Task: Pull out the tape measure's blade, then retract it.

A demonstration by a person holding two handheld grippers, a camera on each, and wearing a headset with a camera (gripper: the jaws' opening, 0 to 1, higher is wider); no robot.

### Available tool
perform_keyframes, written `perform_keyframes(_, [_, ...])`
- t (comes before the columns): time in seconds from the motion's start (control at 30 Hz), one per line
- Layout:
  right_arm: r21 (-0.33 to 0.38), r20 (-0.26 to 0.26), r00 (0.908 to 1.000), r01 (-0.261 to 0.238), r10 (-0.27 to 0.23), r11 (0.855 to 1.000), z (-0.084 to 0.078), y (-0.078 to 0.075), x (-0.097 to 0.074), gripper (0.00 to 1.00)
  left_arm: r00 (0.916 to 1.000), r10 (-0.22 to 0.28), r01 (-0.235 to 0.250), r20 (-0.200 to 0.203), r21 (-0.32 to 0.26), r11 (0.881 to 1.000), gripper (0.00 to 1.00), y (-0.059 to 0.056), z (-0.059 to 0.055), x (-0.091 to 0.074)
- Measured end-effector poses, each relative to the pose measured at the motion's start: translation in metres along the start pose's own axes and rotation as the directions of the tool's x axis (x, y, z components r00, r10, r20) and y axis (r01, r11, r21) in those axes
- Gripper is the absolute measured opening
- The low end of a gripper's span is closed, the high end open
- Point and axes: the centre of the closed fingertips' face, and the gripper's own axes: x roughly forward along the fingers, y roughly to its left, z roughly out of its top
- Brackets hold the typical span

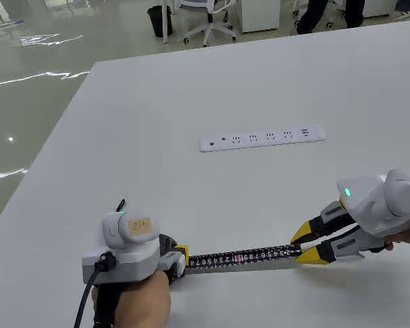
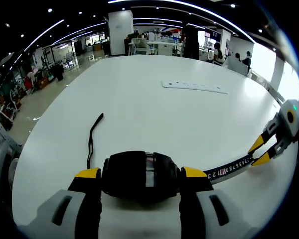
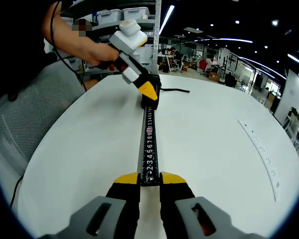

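A white surface (image 1: 157,137) carries a black tape measure case (image 1: 168,244), clamped between the yellow-tipped fingers of the left gripper (image 2: 141,172). The blade (image 1: 242,258) lies drawn out flat from the case to the right gripper (image 3: 150,178), whose fingers are closed on its far end.

In the head view the left gripper's body covers much of the case. The left gripper view shows the case's full width squeezed between both fingers, and a thin black strap (image 2: 92,137) trailing on the surface beyond the case. The right gripper view looks along the numbered blade to the case — a hand holds the left gripper above it.

A white power strip (image 1: 263,137) lies well beyond the case, apart from the blade. Farther off, an office chair (image 1: 208,17) and a dark bin (image 1: 155,20) stand on the floor.
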Motion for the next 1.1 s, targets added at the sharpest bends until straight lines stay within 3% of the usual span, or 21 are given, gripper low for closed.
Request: perform_keyframes(1.1, [-0.007, 0.001, 1.0, -0.004, 0.004, 1.0, 0.0061, -0.0004, 0.0067, 0.14, 1.0, 0.0, 0.0, -0.002, -0.002, 1.0, 0.59, 0.0002, -0.0002, 0.0004])
